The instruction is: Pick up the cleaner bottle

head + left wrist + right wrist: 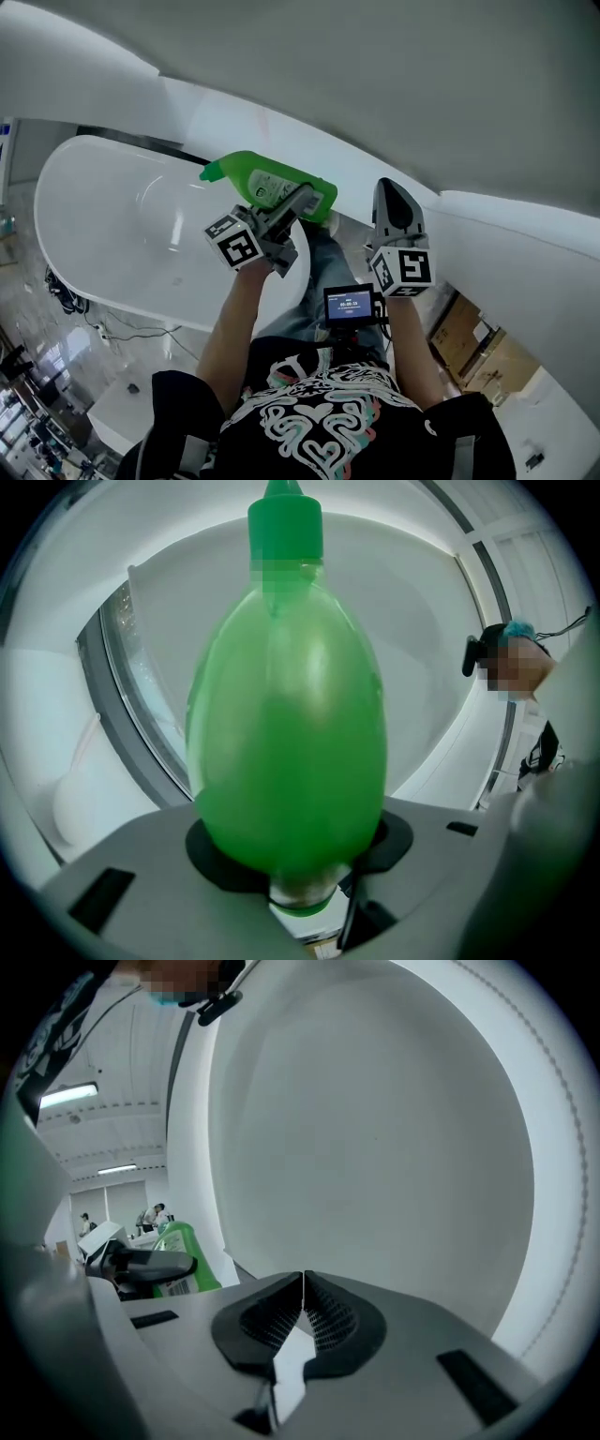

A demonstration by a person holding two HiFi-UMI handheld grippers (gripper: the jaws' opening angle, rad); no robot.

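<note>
A green cleaner bottle point(267, 184) with a white label lies sideways in the air above the white bathtub point(103, 234), cap pointing left. My left gripper point(298, 204) is shut on its base end. The left gripper view shows the bottle point(286, 724) filling the middle, its green cap point(285, 525) far away, the jaws pressed on both sides. My right gripper point(392, 202) hangs to the right of the bottle, shut and empty, pads point(323, 1321) meeting. In the right gripper view the bottle point(180, 1260) and the left gripper show at the left.
A white curved wall point(394, 94) rises behind the tub. Cables point(66, 291) lie on the shiny floor beside the tub. A small screen point(351, 304) is mounted at the person's chest. People stand far off in the right gripper view.
</note>
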